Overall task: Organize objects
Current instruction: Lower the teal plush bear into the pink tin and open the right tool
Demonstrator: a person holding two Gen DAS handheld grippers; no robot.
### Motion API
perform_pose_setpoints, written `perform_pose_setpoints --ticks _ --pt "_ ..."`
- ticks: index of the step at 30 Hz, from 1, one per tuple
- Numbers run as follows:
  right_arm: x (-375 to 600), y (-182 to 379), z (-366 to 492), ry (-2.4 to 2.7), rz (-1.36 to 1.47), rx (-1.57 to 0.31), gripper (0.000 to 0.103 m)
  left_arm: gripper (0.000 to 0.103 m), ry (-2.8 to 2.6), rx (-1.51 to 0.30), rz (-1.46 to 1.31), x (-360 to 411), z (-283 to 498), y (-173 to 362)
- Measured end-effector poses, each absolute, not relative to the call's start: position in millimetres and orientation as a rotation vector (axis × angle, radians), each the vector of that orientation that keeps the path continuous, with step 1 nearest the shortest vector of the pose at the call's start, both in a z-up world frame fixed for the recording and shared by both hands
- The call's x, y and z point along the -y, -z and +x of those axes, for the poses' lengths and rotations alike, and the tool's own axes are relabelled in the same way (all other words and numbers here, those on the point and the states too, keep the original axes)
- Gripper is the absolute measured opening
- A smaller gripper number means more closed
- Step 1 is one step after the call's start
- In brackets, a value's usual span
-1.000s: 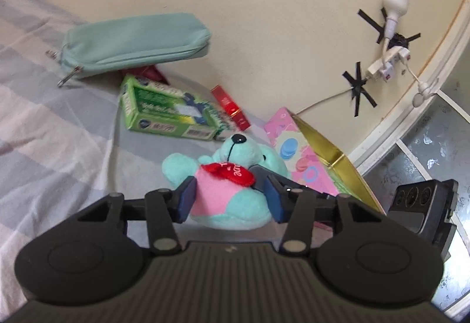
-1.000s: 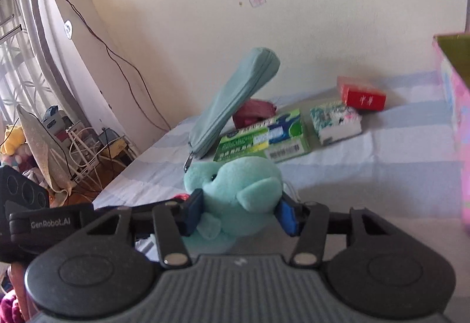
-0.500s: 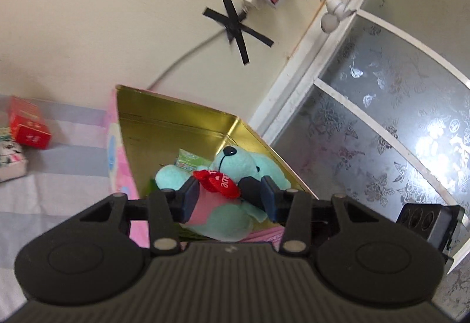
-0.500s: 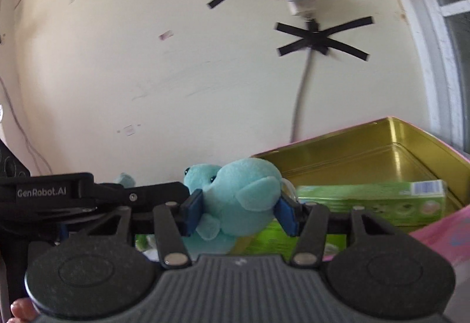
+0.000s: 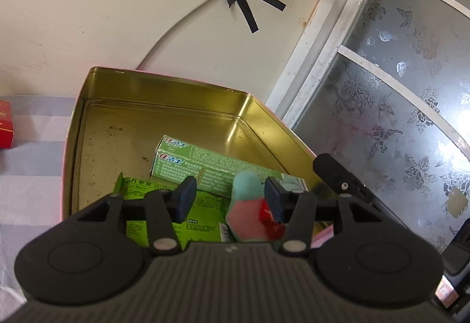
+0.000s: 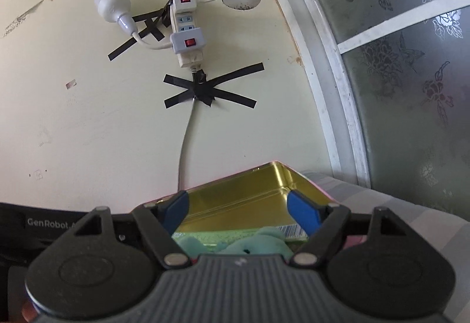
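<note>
The plush bear [image 5: 248, 213] lies inside the gold tin [image 5: 164, 117], at its near right corner, long axis running away toward the far wall; which end is the head cannot be told. Left tongs [image 5: 227, 198] and right tongs [image 6: 238, 210] stand spread. Half a second ago both pinched it.

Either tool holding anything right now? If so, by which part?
Nothing is held. The left tool and right tool are both open, and the teal plush bear with a pink belly lies free in the gold-lined tin box.
</note>
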State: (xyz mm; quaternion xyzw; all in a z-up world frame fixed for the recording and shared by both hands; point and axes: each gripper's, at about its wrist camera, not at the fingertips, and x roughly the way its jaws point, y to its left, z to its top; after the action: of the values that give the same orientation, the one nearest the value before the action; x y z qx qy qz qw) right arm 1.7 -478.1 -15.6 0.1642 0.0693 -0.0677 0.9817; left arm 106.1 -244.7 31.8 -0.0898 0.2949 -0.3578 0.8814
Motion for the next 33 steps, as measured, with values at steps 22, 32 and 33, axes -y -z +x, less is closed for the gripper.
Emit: perform_pose_setpoints --ticks 22,32,33 --pt "414.7 17.7 -62.6 0.038 0.363 -0.211 0.076 0.057 0.551 -0.528 0.042 160.7 34.5 -30.6" --pt "345.4 12.7 -67.9 -0.094 0.272 -0.314 0.076 0.06 0.461 -0.574 0.035 90.0 37.5 -7.2" --pt "336.3 11.6 -67.3 -0.115 0.258 -0.321 0.076 0.06 0.444 -0.577 0.036 80.8 39.0 -4.8"
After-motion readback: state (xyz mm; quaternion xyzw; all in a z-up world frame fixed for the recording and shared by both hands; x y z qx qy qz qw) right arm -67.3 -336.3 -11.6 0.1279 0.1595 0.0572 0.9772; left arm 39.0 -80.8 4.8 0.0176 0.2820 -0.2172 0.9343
